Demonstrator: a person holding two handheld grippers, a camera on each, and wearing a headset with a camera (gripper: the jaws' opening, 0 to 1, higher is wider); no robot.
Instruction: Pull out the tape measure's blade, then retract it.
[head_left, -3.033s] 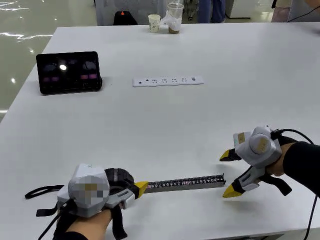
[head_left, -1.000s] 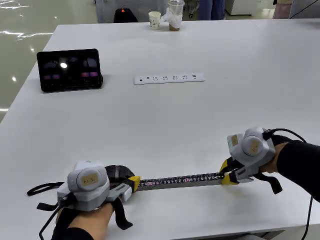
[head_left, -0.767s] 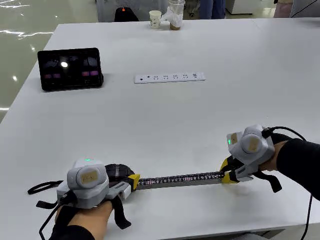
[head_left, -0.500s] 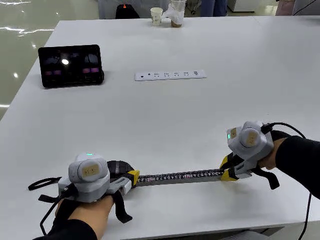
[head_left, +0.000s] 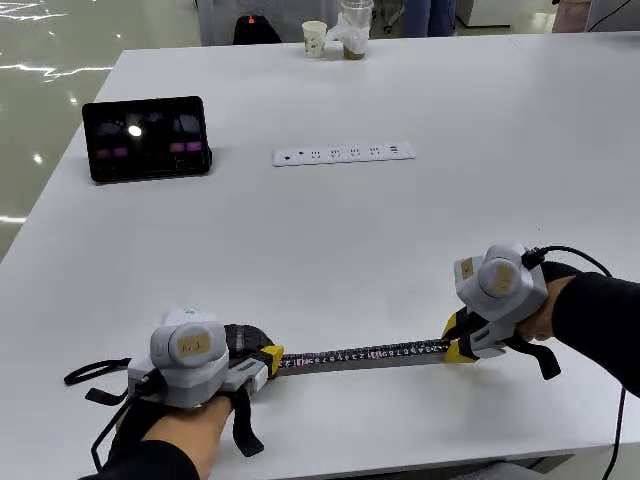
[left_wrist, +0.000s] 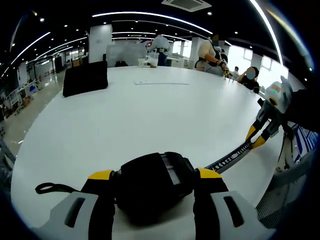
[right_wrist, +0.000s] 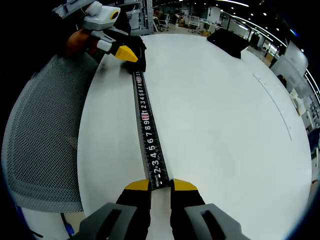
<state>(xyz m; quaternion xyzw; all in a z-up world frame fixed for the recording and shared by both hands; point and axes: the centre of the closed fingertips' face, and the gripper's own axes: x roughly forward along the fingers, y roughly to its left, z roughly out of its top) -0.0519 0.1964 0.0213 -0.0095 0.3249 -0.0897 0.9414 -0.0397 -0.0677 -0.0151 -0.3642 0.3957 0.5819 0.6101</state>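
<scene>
The left gripper (left_wrist: 155, 175) has its fingers clamped on either side of the round black tape measure case (left_wrist: 150, 192), which sits toward the 7 o'clock corner of the white table (head_left: 350, 240). From the case the dark numbered steel blade (head_left: 365, 354) lies flat toward 3 o'clock, its tip pinched between the narrow fingers of the right gripper (right_wrist: 160, 186). A black tablet (head_left: 147, 138) stands at 10 o'clock.
</scene>
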